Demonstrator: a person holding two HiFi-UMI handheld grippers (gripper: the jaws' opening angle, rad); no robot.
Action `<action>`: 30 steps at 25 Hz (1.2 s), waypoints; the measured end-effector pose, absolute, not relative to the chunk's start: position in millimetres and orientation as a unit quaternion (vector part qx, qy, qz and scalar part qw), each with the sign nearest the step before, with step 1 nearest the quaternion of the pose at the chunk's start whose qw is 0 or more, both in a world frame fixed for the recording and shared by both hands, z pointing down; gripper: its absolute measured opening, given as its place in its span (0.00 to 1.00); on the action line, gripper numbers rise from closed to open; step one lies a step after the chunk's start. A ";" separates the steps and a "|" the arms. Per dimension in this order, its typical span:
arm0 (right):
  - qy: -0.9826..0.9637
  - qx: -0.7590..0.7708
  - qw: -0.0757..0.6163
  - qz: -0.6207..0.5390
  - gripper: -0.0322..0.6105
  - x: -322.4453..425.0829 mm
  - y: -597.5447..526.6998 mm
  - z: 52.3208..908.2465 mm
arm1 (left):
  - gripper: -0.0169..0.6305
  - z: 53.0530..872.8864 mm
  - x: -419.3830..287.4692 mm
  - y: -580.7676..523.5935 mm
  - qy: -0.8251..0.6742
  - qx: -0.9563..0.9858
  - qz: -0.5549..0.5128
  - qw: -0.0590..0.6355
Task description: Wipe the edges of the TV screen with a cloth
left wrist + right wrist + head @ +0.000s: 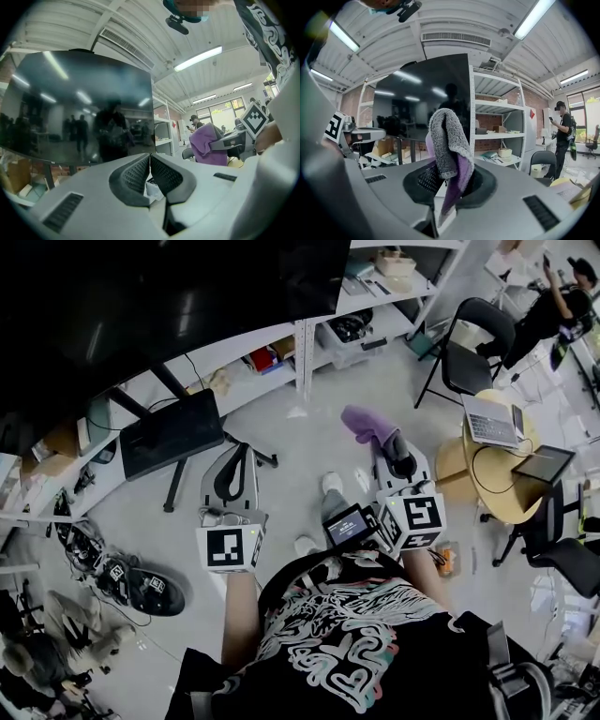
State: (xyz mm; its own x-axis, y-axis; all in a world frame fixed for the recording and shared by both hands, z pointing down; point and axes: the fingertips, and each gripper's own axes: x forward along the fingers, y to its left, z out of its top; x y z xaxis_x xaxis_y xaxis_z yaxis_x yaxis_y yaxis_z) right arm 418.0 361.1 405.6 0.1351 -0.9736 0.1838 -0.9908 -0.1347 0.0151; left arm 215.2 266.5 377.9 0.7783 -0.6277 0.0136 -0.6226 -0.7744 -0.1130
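The TV screen (141, 306) is a big dark panel on a black stand, filling the top left of the head view. It stands ahead of both grippers (79, 108) (422, 98), some way off. My right gripper (389, 442) (449, 172) is shut on a purple and grey cloth (367, 423) (447, 136) that stands up out of the jaws and folds over. To its left my left gripper (232, 465) (150, 157) is shut with its pads together and nothing between them. The cloth (206, 145) also shows at the right of the left gripper view.
White shelving (356, 306) with boxes runs behind and right of the TV. A small black monitor (173, 432) stands on the floor under it. Right are a folding chair (469, 343) and a round table (497, 507) with laptops. A person (553, 306) stands far right. Gear (141, 587) lies lower left.
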 end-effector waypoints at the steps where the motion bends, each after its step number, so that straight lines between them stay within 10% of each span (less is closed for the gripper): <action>1: -0.655 0.750 0.067 0.064 0.17 419.4 358.7 405.8 | 0.06 377.9 216.2 264.1 0.332 -0.941 -0.025 0.053; 30: -0.702 0.704 0.070 0.078 0.17 532.8 163.2 408.8 | 0.06 356.1 338.1 85.3 0.387 -0.919 -0.021 0.068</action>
State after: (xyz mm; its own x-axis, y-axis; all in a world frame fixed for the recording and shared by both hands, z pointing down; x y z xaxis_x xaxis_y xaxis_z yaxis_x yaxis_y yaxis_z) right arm 532.8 163.2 408.8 0.0016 -0.9780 0.2084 -0.9999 -0.0040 -0.0108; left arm 338.1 85.3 356.1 0.6999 -0.7141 -0.0134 -0.7084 -0.6917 -0.1405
